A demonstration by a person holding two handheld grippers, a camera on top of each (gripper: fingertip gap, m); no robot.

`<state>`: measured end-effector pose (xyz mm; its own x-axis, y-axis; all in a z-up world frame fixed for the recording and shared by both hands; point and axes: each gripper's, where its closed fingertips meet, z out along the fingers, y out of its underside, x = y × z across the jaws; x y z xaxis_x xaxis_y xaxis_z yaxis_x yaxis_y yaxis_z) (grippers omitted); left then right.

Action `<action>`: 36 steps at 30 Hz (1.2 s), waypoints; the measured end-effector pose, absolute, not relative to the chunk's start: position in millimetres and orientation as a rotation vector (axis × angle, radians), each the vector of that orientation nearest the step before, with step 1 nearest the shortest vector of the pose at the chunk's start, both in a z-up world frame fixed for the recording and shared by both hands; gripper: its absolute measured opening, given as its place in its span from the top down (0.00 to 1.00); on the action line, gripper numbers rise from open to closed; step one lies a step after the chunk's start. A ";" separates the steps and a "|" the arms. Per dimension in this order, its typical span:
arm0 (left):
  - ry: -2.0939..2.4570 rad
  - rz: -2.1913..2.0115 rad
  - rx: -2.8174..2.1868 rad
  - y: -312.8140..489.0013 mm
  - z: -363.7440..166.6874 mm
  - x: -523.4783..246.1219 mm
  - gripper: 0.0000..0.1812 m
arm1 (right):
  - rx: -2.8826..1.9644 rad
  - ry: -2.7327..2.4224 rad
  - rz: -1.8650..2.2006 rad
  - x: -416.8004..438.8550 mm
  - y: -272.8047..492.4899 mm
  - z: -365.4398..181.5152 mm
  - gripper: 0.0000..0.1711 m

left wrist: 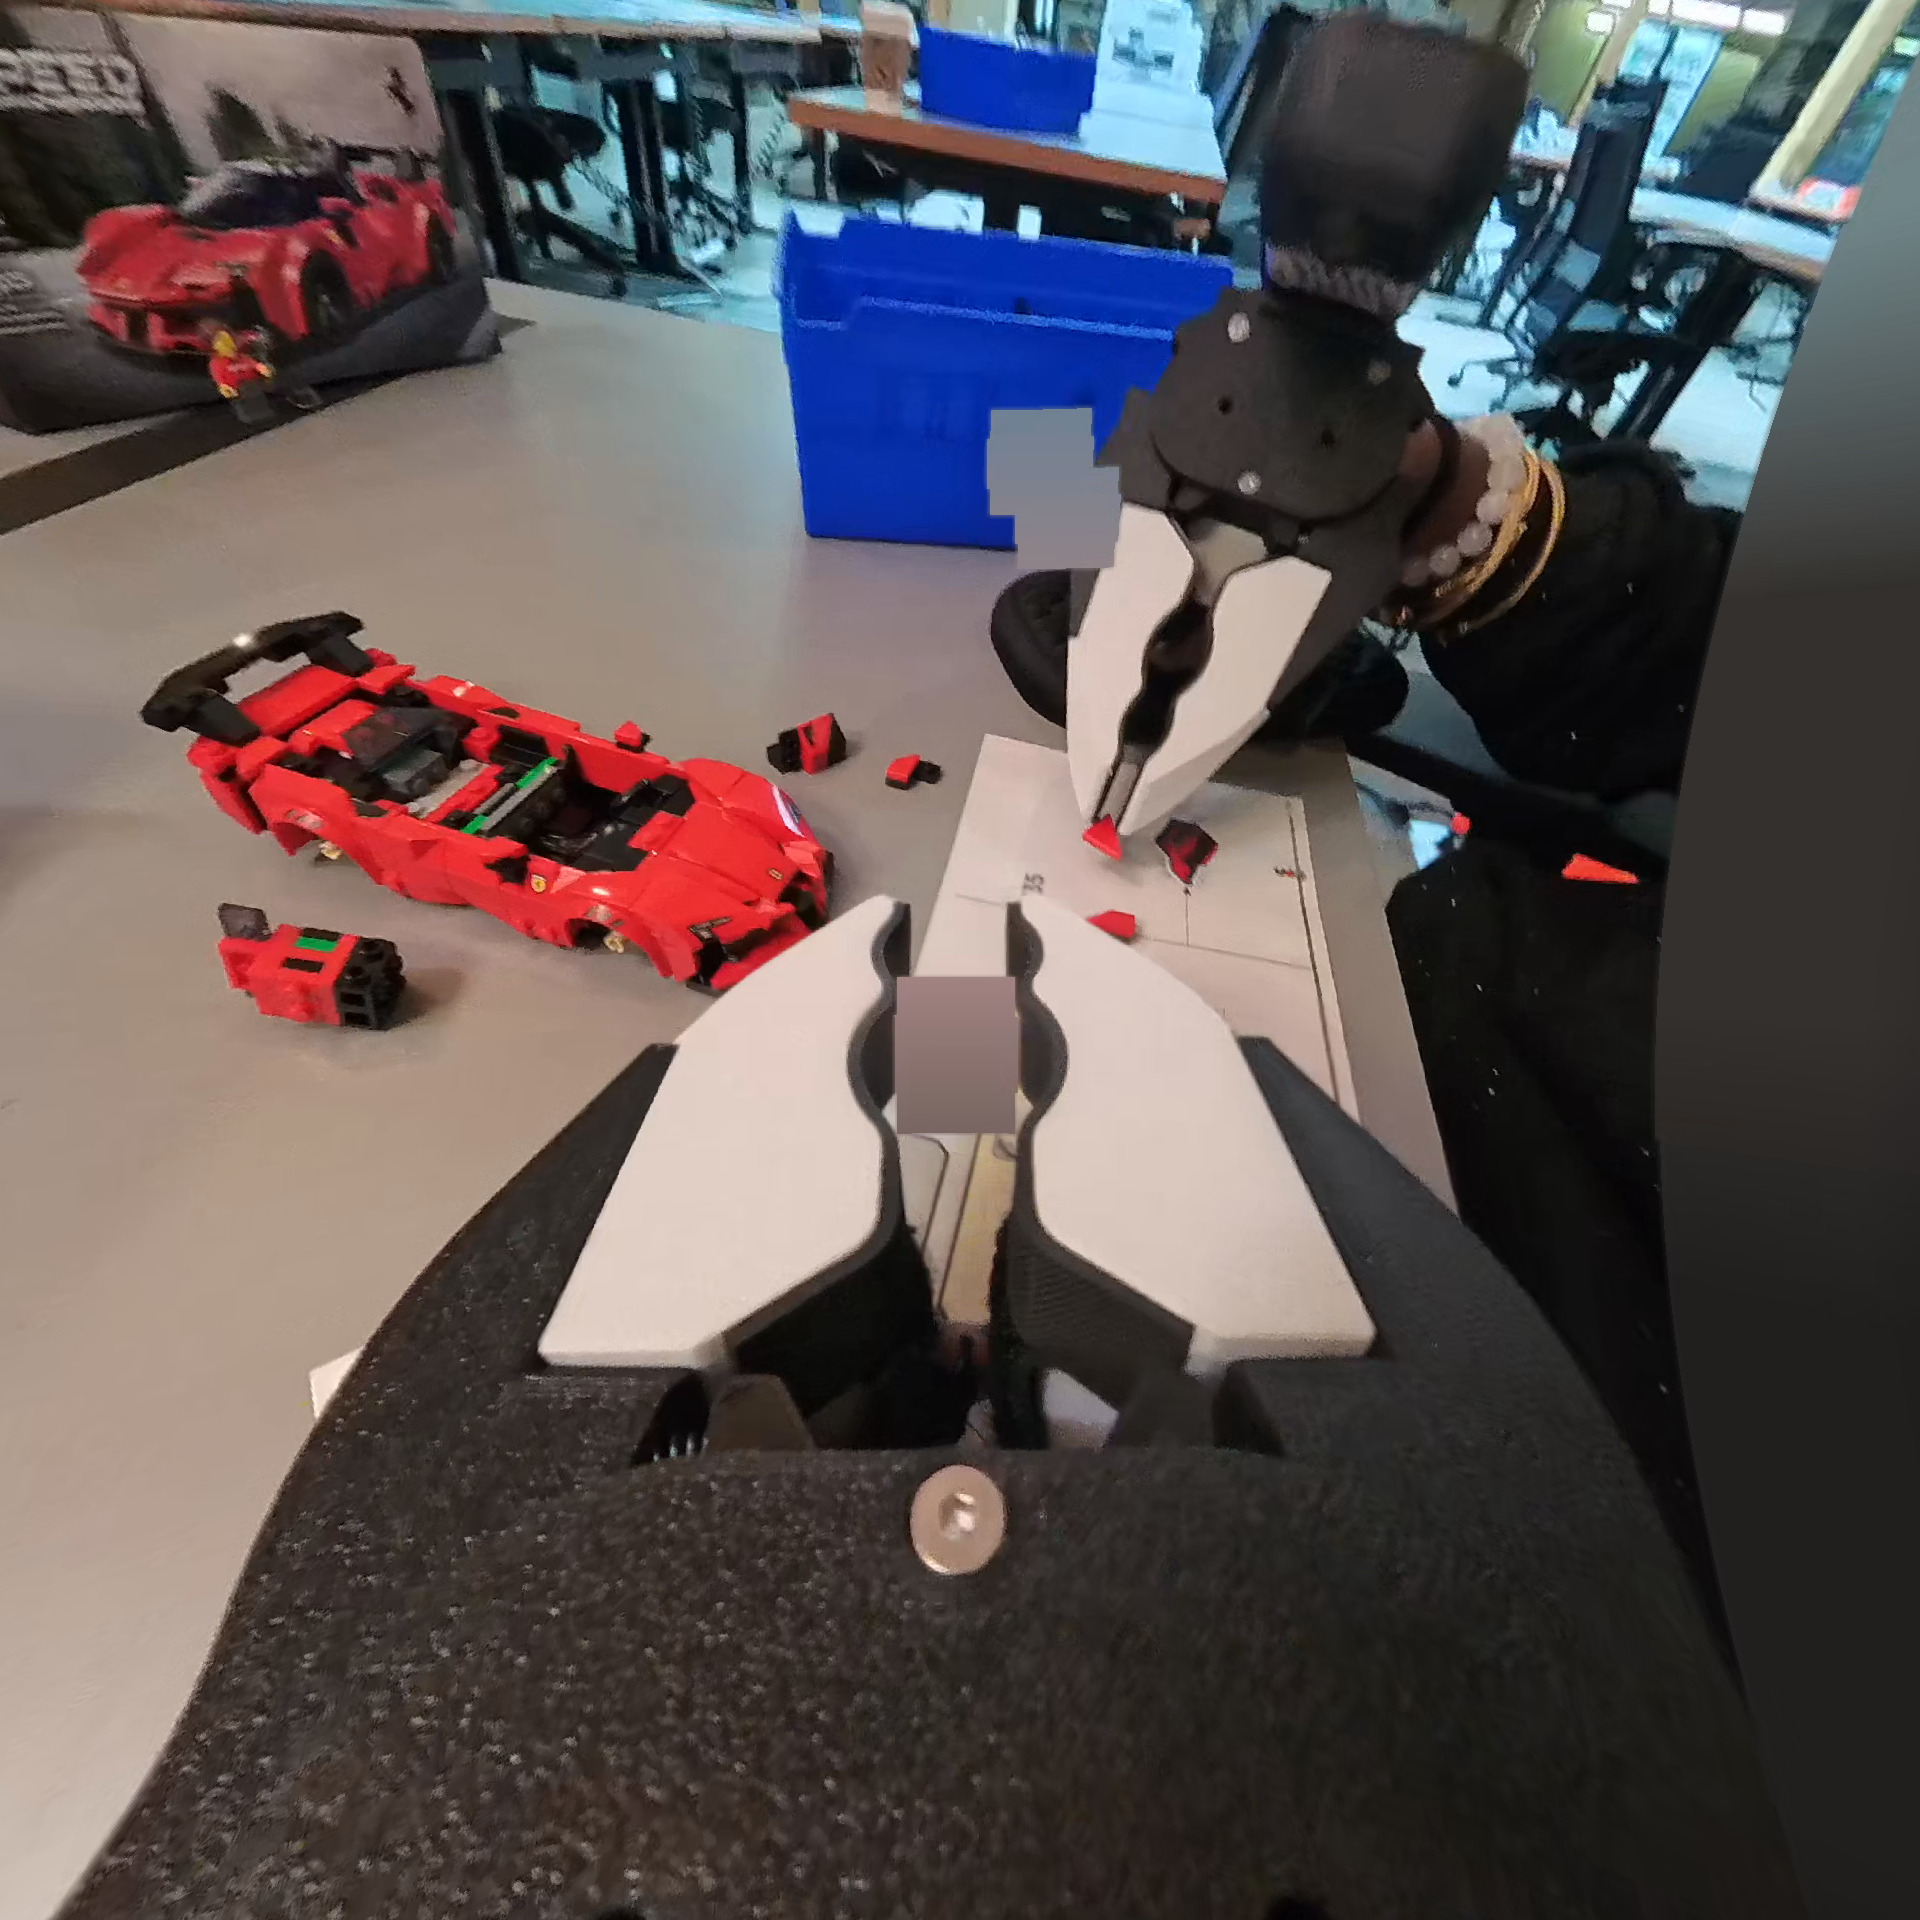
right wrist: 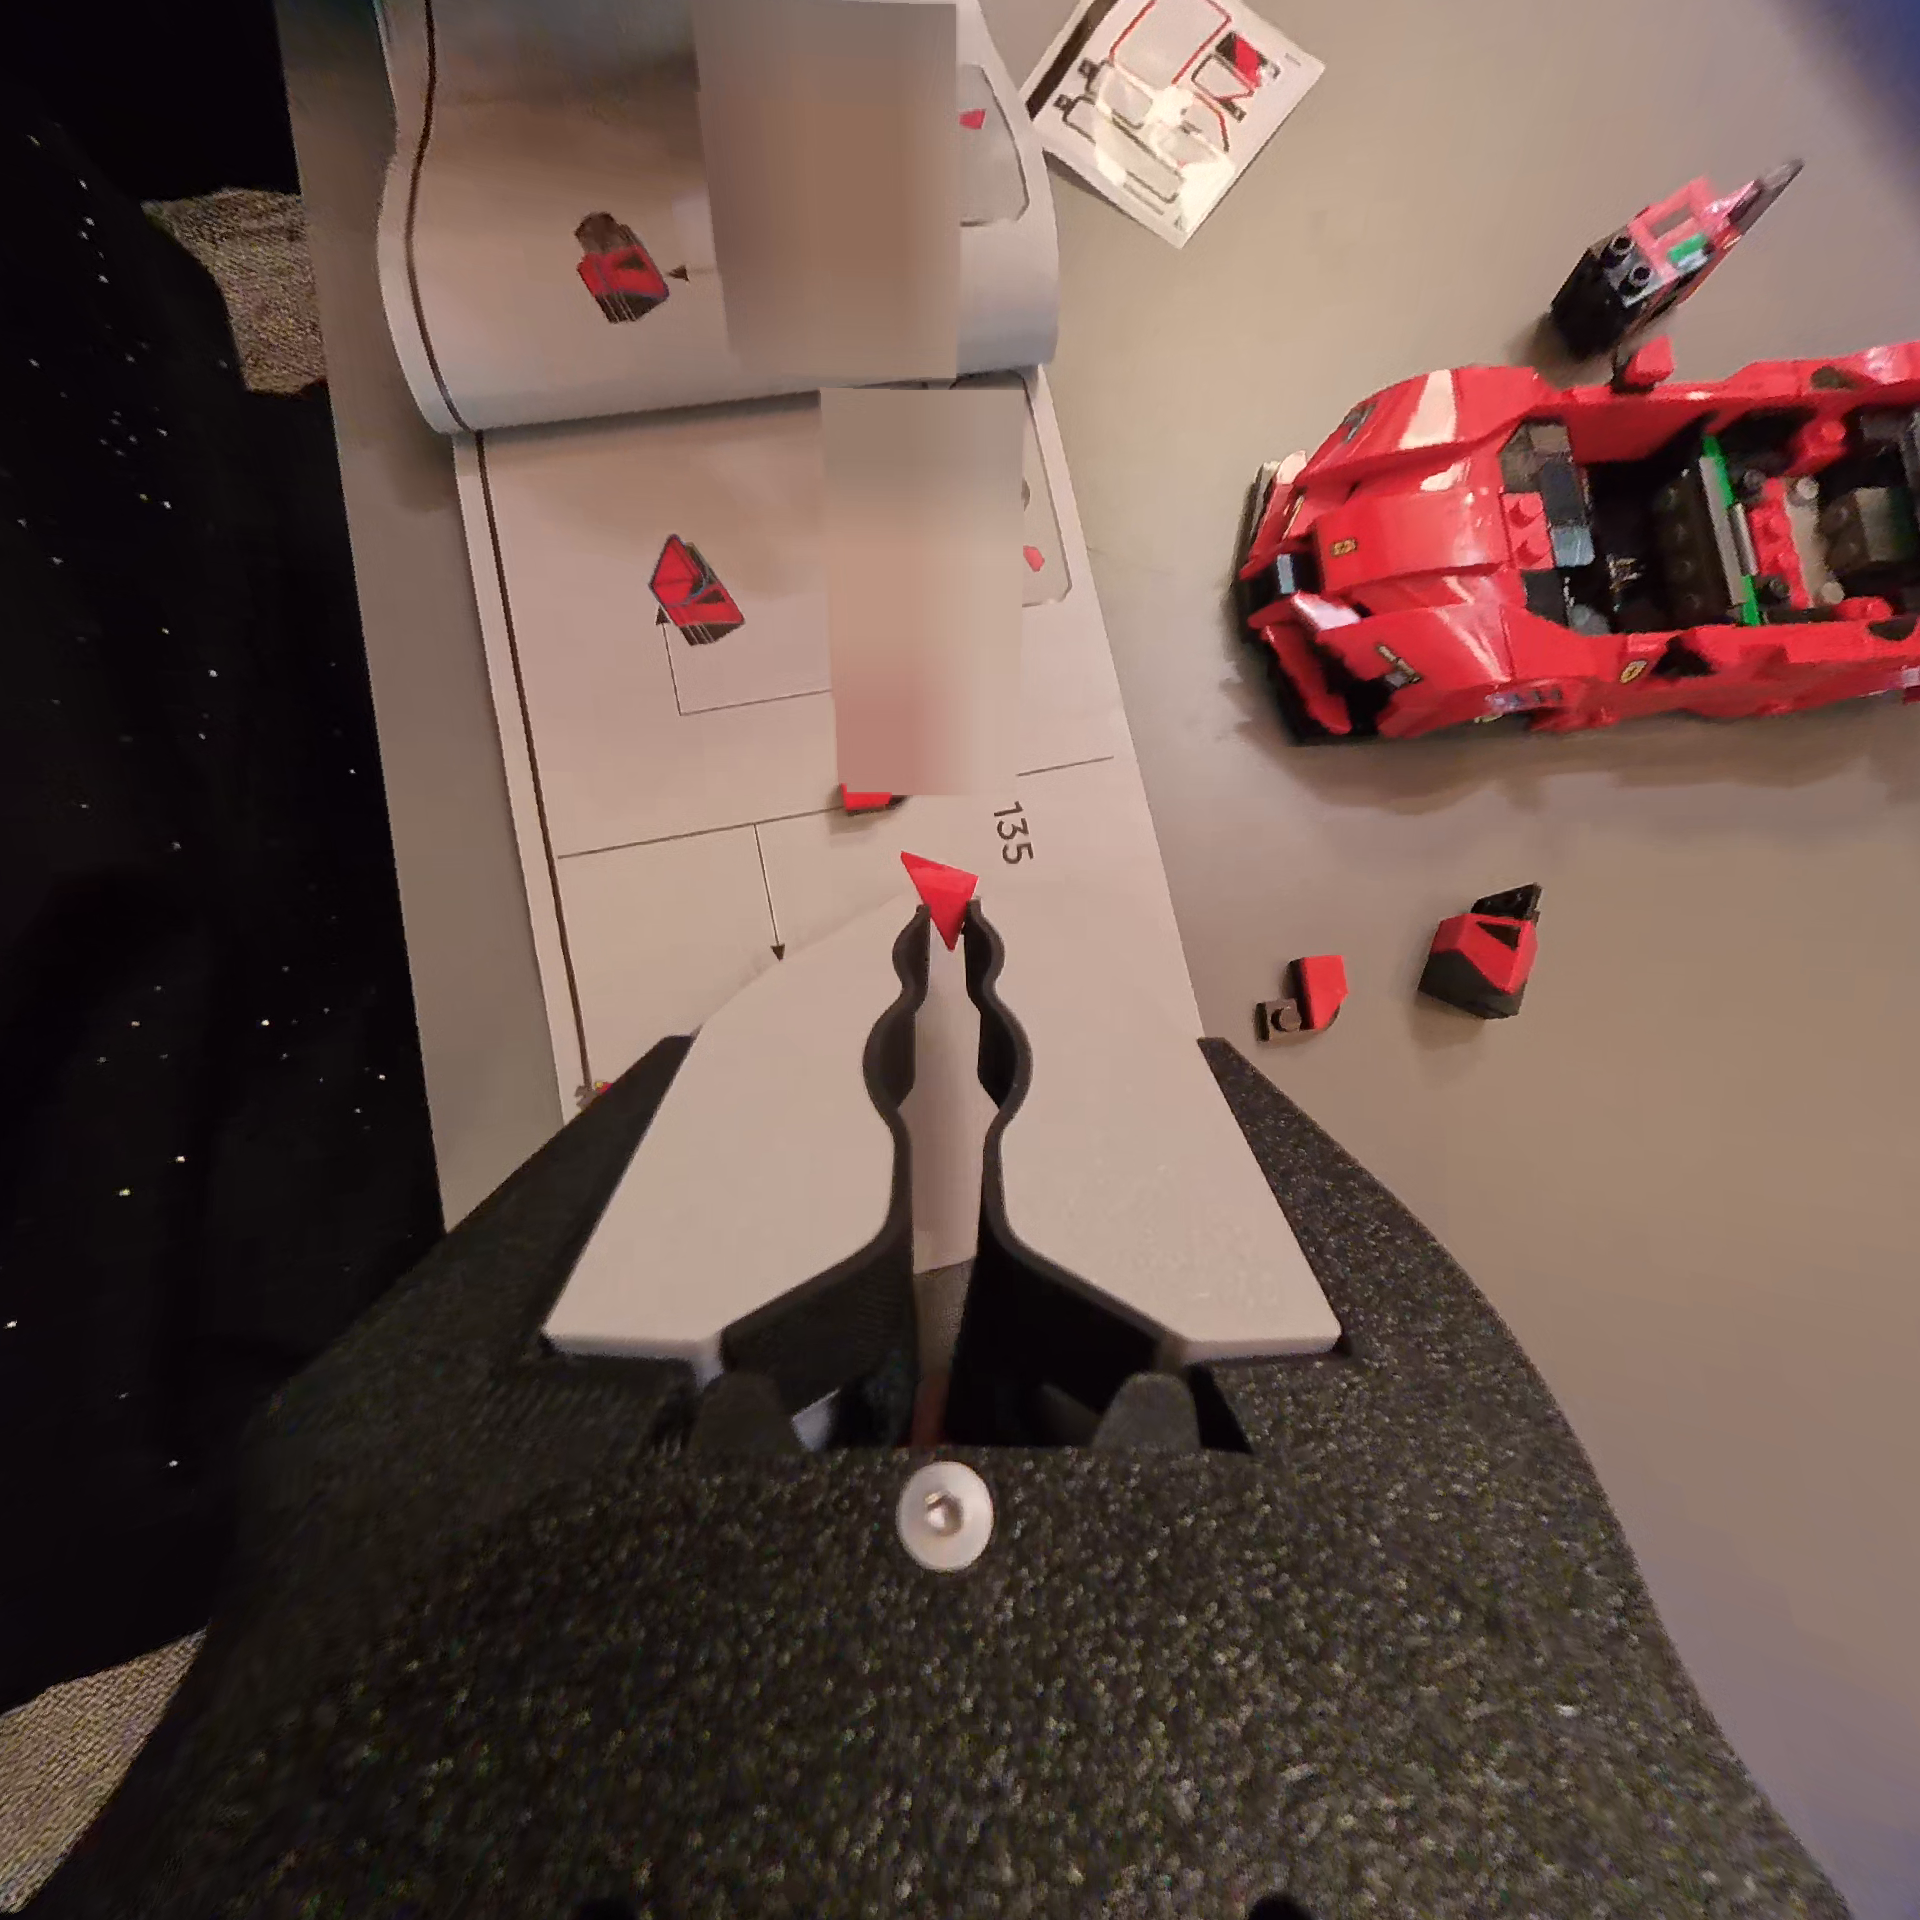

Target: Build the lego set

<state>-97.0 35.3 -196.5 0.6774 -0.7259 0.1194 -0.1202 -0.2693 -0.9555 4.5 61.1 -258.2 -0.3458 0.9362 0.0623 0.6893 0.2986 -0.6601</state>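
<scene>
The right gripper (right wrist: 945, 914) has its jaws drawn narrow on a small red wedge piece (right wrist: 941, 888), pinched at the very tips so that most of the piece pokes out past them. It hangs low over the open instruction booklet (right wrist: 623, 748), which lies along the near edge of the grey counter (right wrist: 1351, 1351); whether the piece touches the page cannot be told. In the left wrist view the same gripper (left wrist: 1110, 821) points steeply down with the wedge (left wrist: 1101, 837) at its tips, and a wrist with bead and gold bracelets (left wrist: 1496, 520) shows behind it.

The left gripper (left wrist: 961, 914) holds nothing; its jaws stand a moderate gap apart above the booklet's (left wrist: 1226, 925) near page. Another small red piece (left wrist: 1114, 923) lies on the page just beyond its right fingertip.

Off the booklet, a red and black slope assembly (right wrist: 1481, 961) and a smaller red and black piece (right wrist: 1304, 997) lie near each other on the counter. Beyond them sits the partly built red Lego car (right wrist: 1579, 582), roof off, with its dark interior showing. A red and black sub-assembly (right wrist: 1652, 270) with a green tile lies just beside the car, and a sticker sheet (right wrist: 1174, 114) lies near the booklet's curled upper page.

Farther back in the left wrist view are a blue bin (left wrist: 935, 395) and, well to the left, the set's box (left wrist: 239, 208) showing the red car.
</scene>
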 end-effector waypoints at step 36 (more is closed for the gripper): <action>0.988 -0.522 -2.219 26.7 -263.9 -21.9 0.98 | -1.401 -2.082 0.841 -25.1 33.5 -255.9 0.96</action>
<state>-21.9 26.7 -263.9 0.6375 -0.7648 0.0930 -0.5082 -0.5081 -0.6954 -25.1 33.5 -255.9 -0.3532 0.9337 0.0579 0.6317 0.2837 -0.7214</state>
